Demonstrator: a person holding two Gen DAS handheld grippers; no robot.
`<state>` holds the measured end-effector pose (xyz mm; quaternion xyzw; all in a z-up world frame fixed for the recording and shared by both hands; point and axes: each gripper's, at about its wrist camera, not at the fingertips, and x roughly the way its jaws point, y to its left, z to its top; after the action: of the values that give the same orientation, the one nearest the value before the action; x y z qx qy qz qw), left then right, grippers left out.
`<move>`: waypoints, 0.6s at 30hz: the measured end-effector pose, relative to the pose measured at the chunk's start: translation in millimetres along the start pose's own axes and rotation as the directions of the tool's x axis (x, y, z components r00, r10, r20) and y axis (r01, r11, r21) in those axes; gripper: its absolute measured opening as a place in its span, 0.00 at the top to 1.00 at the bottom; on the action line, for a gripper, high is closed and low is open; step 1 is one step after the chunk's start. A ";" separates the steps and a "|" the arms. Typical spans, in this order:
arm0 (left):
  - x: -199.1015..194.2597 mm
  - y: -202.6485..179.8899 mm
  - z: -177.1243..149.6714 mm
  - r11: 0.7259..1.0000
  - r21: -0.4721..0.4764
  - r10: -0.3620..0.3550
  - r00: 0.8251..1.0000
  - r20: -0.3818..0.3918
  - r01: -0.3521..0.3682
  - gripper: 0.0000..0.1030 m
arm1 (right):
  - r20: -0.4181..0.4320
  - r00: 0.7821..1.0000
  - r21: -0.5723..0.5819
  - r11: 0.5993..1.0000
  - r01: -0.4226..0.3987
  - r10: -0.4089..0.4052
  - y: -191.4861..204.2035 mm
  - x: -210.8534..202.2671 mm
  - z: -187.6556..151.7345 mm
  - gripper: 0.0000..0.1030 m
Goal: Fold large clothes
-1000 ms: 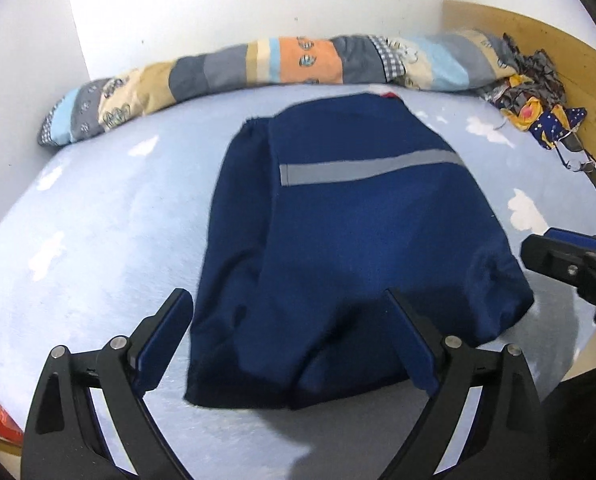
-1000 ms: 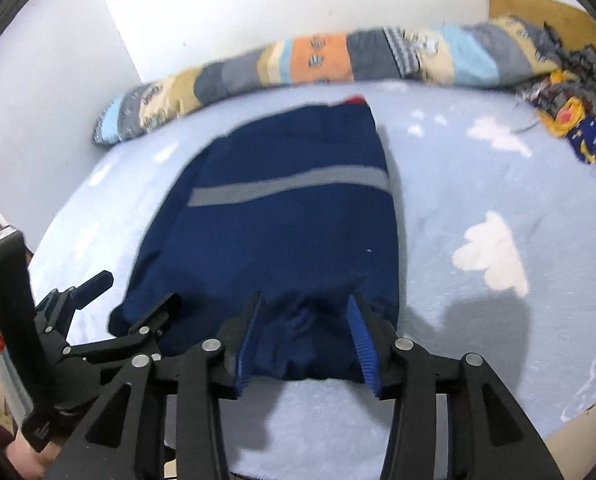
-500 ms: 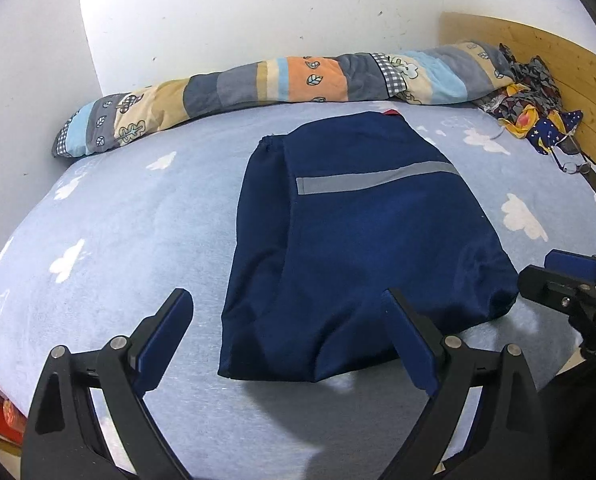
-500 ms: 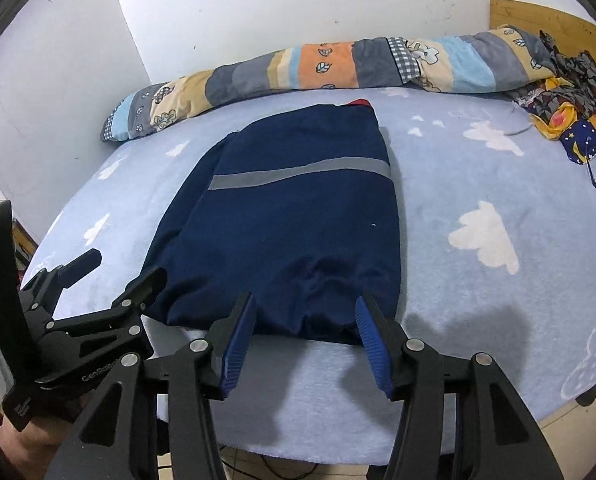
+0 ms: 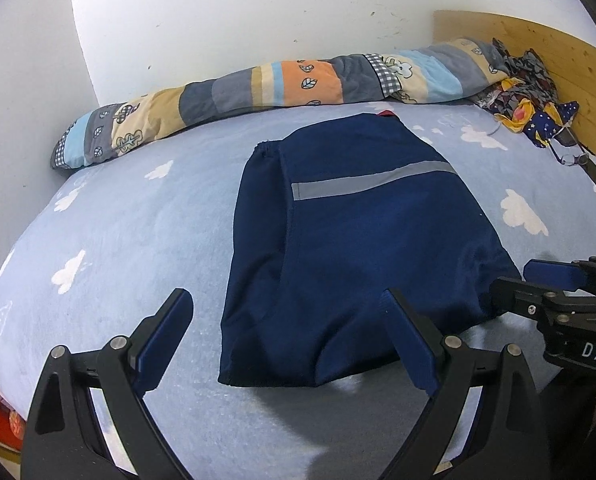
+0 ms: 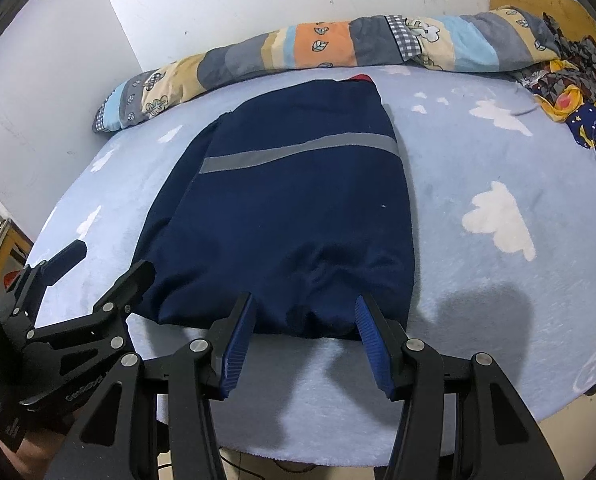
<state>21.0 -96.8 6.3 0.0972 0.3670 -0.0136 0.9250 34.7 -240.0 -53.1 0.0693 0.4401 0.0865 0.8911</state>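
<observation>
Both grippers, left (image 5: 286,336) and right (image 6: 303,330), hover spread at the garment (image 6: 294,216) hem; pinch corners evenly, lift together.

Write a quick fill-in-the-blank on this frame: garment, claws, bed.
1. The stripe across the navy garment is ____ in colour.
2. Both the left claw and the right claw are ____, holding nothing.
3. The blue bedsheet is printed with white ____.
4. The patchwork quilt lies rolled along the ____ behind the garment.

Missing words: grey; open; clouds; wall
</observation>
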 end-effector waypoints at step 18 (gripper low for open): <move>-1.3 0.6 -0.3 1.000 0.010 0.021 1.000 0.004 -0.021 0.08 | -0.149 0.987 -0.007 0.998 0.067 -0.067 -3.6 30.8 -8.0 0.42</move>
<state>19.9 -96.2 7.0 0.1058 0.3641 -0.0062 0.9253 47.1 -236.4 -82.5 0.0467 0.5075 0.0620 0.8582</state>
